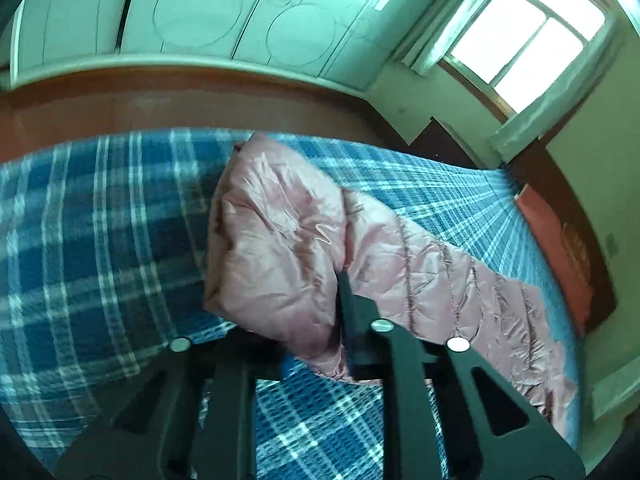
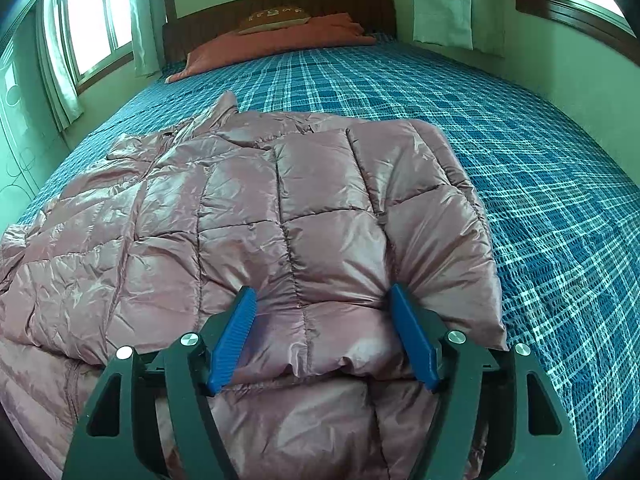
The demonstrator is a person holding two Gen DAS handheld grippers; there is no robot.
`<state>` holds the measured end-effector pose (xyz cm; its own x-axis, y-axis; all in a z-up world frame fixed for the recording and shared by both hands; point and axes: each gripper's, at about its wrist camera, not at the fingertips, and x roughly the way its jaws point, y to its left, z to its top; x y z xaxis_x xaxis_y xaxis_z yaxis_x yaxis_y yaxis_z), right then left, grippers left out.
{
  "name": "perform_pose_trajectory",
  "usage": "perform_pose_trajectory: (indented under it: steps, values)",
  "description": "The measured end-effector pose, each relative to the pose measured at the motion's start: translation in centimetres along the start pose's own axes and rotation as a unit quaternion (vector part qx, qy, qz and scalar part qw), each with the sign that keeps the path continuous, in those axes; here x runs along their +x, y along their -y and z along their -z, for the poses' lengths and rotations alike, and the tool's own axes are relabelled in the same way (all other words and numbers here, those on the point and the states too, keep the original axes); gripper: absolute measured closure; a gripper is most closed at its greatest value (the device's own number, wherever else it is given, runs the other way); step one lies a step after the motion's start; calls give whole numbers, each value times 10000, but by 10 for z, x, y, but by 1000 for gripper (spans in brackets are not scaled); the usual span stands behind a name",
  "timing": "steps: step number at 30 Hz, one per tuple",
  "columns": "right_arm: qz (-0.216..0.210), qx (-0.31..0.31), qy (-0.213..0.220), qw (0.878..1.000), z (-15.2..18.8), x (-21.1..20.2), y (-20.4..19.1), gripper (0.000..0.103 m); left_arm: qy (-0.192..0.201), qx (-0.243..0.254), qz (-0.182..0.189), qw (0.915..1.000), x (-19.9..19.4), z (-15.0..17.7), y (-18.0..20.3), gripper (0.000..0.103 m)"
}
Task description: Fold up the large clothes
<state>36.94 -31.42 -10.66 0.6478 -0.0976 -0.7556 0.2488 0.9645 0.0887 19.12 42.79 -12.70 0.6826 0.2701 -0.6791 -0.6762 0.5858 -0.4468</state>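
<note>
Right wrist view: right gripper (image 2: 322, 332) straddles the near hem of the pink puffer jacket (image 2: 248, 216) on the plaid bedspread (image 2: 540, 168), jaws wide. Left gripper (image 1: 344, 292) pinches the jacket's folded edge; long axis runs away toward the pillow (image 2: 280, 40).

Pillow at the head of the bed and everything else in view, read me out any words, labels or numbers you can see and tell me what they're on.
Brown pillow: a row of pale marks across its front, too small and blurred to read.
Pink puffer jacket: no label or print showing.
Wardrobe doors: only circle patterns, no writing.
Nothing else legible in either view.
</note>
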Motion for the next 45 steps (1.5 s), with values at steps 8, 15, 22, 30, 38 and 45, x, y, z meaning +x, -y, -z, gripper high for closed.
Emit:
perform_pose_trajectory:
  steps: [8,15,22,30,38,45]
  values:
    - [-5,6,1,10000,0,0,0,34,460,1819,694,9798,-54,38,154,91]
    - [-17,18,6,10000,0,0,0,34,185,3165,1457,9371,-54,126,280,91]
    - [-47,36,19,10000,-2,0,1,34,-135,4236,1585,8918,-53,235,357,91]
    - [-60,54,34,10000,-2,0,1,34,-485,4852,1464,8607,-43,326,395,90]
    - [-61,69,20,10000,-1,-1,2,34,-454,5069,1540,8469,-57,342,402,41]
    - [-34,65,114,9999,-9,-21,-9,34,-310,4874,1683,8562,-95,291,359,31]
